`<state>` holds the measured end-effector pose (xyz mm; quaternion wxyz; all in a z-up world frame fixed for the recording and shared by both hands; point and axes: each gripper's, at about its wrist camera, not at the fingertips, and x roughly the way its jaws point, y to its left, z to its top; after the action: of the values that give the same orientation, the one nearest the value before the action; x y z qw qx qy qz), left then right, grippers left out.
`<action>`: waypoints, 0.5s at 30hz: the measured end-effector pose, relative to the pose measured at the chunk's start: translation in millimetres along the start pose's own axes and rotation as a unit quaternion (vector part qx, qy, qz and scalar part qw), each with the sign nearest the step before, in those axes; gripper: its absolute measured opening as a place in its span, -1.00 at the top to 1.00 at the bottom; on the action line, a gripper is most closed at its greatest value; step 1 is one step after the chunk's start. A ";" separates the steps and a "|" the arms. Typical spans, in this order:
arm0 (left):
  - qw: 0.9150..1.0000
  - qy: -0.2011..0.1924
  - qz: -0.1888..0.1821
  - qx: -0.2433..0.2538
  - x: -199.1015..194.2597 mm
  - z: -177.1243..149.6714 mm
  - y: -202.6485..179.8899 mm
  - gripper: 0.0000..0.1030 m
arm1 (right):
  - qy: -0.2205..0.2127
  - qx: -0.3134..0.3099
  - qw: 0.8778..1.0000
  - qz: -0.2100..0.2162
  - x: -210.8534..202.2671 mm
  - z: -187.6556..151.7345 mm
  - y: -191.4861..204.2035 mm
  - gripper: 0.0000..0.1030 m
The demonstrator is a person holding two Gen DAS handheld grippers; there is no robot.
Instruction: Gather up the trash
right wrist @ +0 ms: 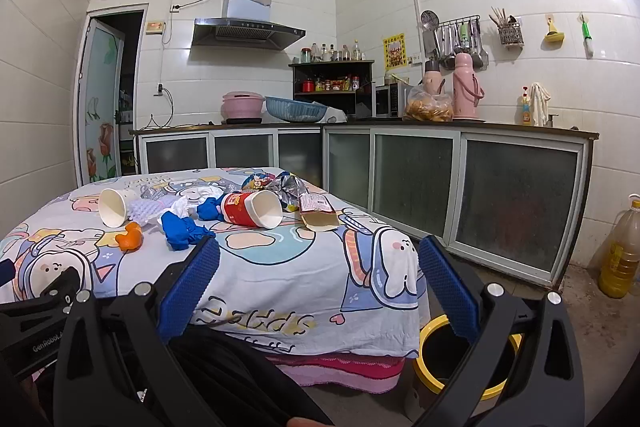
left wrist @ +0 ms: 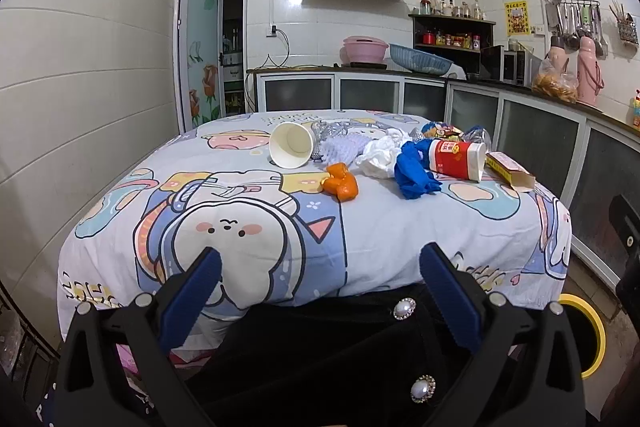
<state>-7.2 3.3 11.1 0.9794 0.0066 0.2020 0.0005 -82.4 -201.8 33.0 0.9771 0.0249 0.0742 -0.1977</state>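
Note:
Trash lies on a table with a cartoon cloth (left wrist: 360,239) (right wrist: 280,259): a white paper cup (left wrist: 291,145) (right wrist: 112,207) on its side, orange peel (left wrist: 340,183) (right wrist: 130,235), a blue glove (left wrist: 414,171) (right wrist: 182,229), white tissue (left wrist: 378,153), a red noodle cup (left wrist: 458,159) (right wrist: 252,209) on its side, a brown carton (left wrist: 510,169) (right wrist: 318,213) and foil wrappers (right wrist: 288,189). My left gripper (left wrist: 320,259) is open and empty at the table's near edge. My right gripper (right wrist: 320,251) is open and empty, short of the table's right corner.
A yellow-rimmed black bin (right wrist: 460,359) (left wrist: 588,335) stands on the floor by the table's right corner. Kitchen cabinets (right wrist: 460,183) run behind and to the right. A yellow oil bottle (right wrist: 620,251) stands on the floor at the far right.

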 end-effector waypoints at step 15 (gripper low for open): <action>1.000 -0.002 0.000 0.002 -3.1 -2.1 -2.0 -0.86 | -0.003 0.001 1.000 0.000 -1.9 -1.2 -0.3 -0.85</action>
<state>-10.9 1.4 10.3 0.9798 0.0088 0.1996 0.0004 -84.4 -201.2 32.1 0.9773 0.0257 0.0708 -0.1979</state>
